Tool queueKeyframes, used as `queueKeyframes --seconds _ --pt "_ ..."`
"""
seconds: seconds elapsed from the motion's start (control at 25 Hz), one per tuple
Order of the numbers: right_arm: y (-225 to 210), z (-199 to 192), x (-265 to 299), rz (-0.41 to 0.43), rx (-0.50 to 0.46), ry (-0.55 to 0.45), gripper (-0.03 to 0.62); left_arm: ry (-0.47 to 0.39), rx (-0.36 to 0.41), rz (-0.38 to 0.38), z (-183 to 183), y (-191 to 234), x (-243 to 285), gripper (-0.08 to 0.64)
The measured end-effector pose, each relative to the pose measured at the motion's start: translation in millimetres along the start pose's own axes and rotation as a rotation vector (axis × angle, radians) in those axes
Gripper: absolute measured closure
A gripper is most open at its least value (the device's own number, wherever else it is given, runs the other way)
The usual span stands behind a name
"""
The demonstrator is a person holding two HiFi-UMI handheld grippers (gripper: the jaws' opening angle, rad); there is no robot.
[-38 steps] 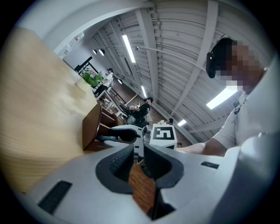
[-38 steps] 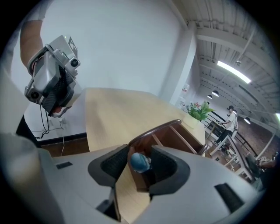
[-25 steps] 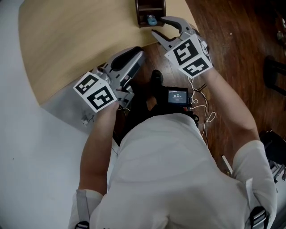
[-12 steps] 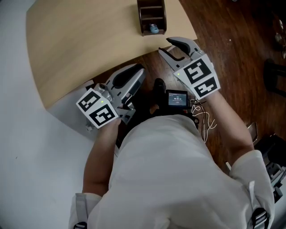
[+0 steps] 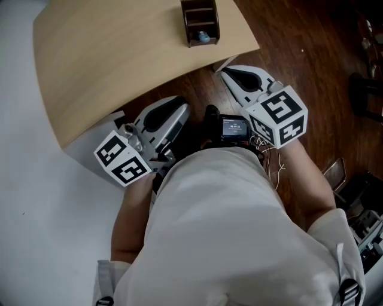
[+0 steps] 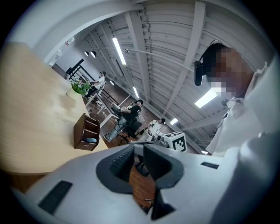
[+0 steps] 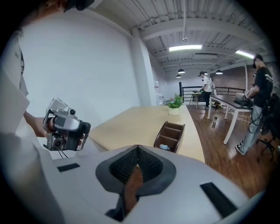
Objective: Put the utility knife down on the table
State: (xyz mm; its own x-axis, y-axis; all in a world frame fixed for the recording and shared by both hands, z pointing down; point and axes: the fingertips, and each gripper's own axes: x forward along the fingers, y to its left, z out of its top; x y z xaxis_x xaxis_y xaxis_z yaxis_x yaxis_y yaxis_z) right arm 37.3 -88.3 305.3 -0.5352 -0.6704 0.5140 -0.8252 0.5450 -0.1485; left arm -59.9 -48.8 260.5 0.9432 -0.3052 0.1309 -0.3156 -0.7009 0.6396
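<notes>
No utility knife shows clearly in any view. A small blue item (image 5: 204,37) lies in the near compartment of a brown desk organizer (image 5: 200,18) on the light wooden table (image 5: 119,54); I cannot tell what it is. My left gripper (image 5: 184,107) hangs off the table's near edge, shut and empty, its jaws meeting at the tips in the left gripper view (image 6: 140,148). My right gripper (image 5: 220,72) sits just off the table's corner over the dark floor. Its jaws are closing and meet at the tips (image 7: 138,148), with nothing between them.
The organizer (image 7: 169,136) stands near the table's right edge, with a potted plant (image 7: 175,104) at the far end. A small screen device (image 5: 235,127) with loose cables hangs at the person's waist. People (image 7: 261,87) and tables stand beyond on the wooden floor.
The right gripper's jaws went from wide open to shut, and it rolled. Both grippers drew back from the table toward the person's body.
</notes>
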Motion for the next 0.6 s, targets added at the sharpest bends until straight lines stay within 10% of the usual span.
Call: queueKeyframes --seconds 0.6 --pt "27.7 21.7 -50.2 -0.045 0.163 -0.095 0.591 0.003 0.048 -0.035 20.6 -23.7 -39.6 0.495"
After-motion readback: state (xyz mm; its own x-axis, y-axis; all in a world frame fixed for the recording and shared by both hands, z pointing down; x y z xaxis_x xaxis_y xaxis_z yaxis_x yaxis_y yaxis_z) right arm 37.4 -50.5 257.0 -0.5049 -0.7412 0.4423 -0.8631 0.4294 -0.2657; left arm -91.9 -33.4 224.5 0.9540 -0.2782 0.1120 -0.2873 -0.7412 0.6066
